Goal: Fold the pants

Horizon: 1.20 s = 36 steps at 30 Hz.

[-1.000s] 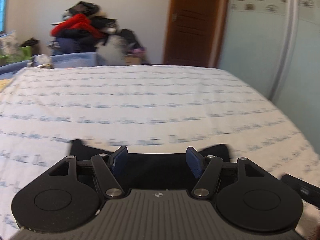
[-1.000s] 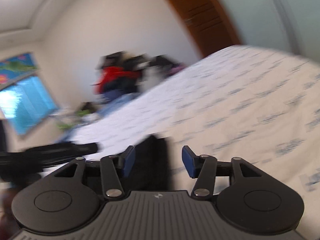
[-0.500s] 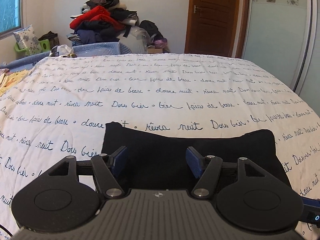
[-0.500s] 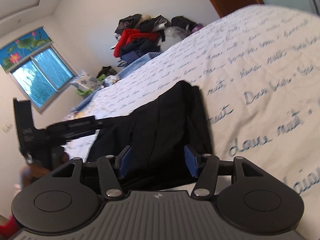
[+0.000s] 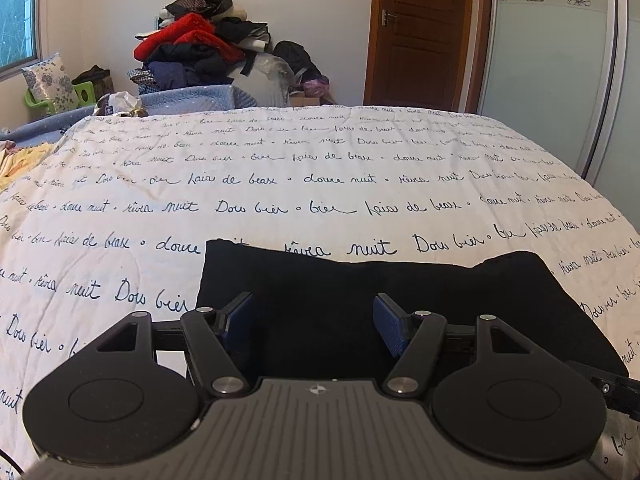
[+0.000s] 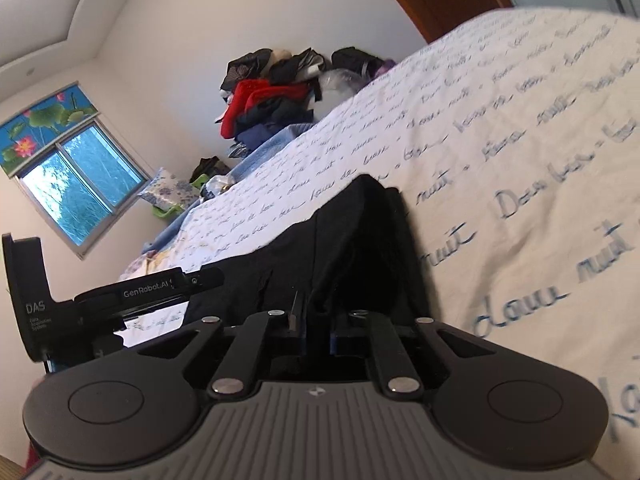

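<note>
The black pants [image 5: 360,292] lie folded in a flat rectangle on the white bedspread with blue script [image 5: 280,180]. My left gripper [image 5: 312,328] hovers over their near edge, open and empty, blue pads wide apart. In the right wrist view the pants [image 6: 352,240] lie just ahead, with a raised fold at their right end. My right gripper [image 6: 316,336] is shut on the near edge of the pants, cloth pinched between the pads. The left gripper's body [image 6: 120,296] shows at the left of that view.
A pile of clothes [image 5: 200,48] sits beyond the far edge of the bed. A wooden door [image 5: 416,32] and a glass wardrobe panel [image 5: 552,72] stand at the right. A window [image 6: 80,172] is on the left wall.
My right gripper has closed on the near edge of the pants; half a second ago it was open. The left gripper has settled over the pants and stays open.
</note>
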{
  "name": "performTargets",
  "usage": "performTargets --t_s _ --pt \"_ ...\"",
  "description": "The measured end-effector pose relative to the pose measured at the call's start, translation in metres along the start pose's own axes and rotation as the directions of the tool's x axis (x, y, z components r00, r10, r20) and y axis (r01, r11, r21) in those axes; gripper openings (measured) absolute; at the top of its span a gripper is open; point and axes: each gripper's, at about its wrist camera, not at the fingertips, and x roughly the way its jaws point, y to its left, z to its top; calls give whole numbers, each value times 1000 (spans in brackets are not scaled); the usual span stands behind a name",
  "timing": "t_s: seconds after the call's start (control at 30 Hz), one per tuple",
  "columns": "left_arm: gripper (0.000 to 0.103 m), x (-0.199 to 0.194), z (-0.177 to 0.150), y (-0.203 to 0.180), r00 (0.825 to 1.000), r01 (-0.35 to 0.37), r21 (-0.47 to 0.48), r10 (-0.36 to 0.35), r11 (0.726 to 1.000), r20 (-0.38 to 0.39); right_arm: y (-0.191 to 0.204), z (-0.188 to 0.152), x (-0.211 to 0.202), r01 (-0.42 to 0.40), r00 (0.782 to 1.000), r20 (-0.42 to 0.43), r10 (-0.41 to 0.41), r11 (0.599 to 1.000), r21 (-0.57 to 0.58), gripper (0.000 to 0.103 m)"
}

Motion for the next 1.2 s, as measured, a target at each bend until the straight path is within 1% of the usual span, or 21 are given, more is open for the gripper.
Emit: performTargets --t_s 0.1,0.17,0.2,0.23,0.3,0.33,0.37,0.4,0.47,0.5,0.57,0.63,0.7,0.73,0.8,0.83,0.93,1.03,1.13,1.17,1.2 --pt "67 11 -5 -5 999 -8 31 10 999 -41 -2 1 8 26 998 -54 -26 1000 -9 10" --pt "67 10 -9 -4 999 -11 40 13 999 -45 -1 4 8 23 998 -58 -23 1000 3 13" --pt "67 7 -10 -2 999 -9 37 10 999 -35 3 7 5 31 999 -39 -31 999 -9 18" --pt "67 3 -10 -1 1000 -9 34 10 999 -27 8 10 1 73 997 -3 -73 997 -36 18" --pt "68 -3 -8 1 1000 -3 23 3 1000 -15 26 17 -5 201 978 85 -190 969 -147 18" --pt "68 -6 -8 2 1000 4 19 -4 1000 -14 35 21 -2 220 974 104 -203 952 -211 18" --pt "68 -7 -8 1 1000 12 18 -12 1000 -15 43 26 3 213 976 100 -193 942 -258 18" --pt "68 -9 -9 0 1000 20 22 -19 1000 -17 50 30 9 187 982 83 -170 937 -295 18" --pt "68 -9 -11 -5 1000 22 40 -21 999 -23 62 35 31 114 993 12 -118 919 -377 18" --pt "68 -8 -12 -7 999 19 51 -17 999 -30 66 36 46 106 992 -23 -126 908 -406 18" --pt "68 -4 -14 -10 999 15 65 -12 998 -45 67 38 75 131 981 -72 -183 882 -453 18" --pt "68 0 -15 -11 998 5 75 -1 997 -56 62 41 92 173 971 -63 -230 862 -476 19" --pt "68 0 -16 -10 998 2 72 2 997 -57 61 47 91 169 974 -62 -217 884 -435 21" --pt "68 -1 -16 -9 999 6 69 -2 998 -53 61 46 86 166 978 -45 -205 885 -436 21" --pt "68 -1 -16 -8 999 3 68 1 998 -51 70 41 73 170 979 -18 -202 869 -464 21" --pt "69 -1 -17 -9 999 2 70 2 998 -52 74 37 68 161 981 -20 -193 865 -476 21" --pt "71 0 -20 -14 998 8 79 -3 997 -61 79 25 61 118 984 -62 -170 863 -491 21" --pt "75 0 -23 -18 998 12 93 -6 996 -65 76 16 69 126 976 -90 -199 851 -510 24" --pt "79 -2 -26 -23 998 10 109 -2 994 -68 74 18 71 141 974 -89 -210 858 -493 24" --pt "80 -4 -27 -23 998 10 108 -2 994 -66 76 18 69 143 974 -83 -210 858 -493 27" --pt "80 -5 -27 -23 998 10 104 -3 994 -65 79 17 66 147 975 -74 -210 854 -499 35"
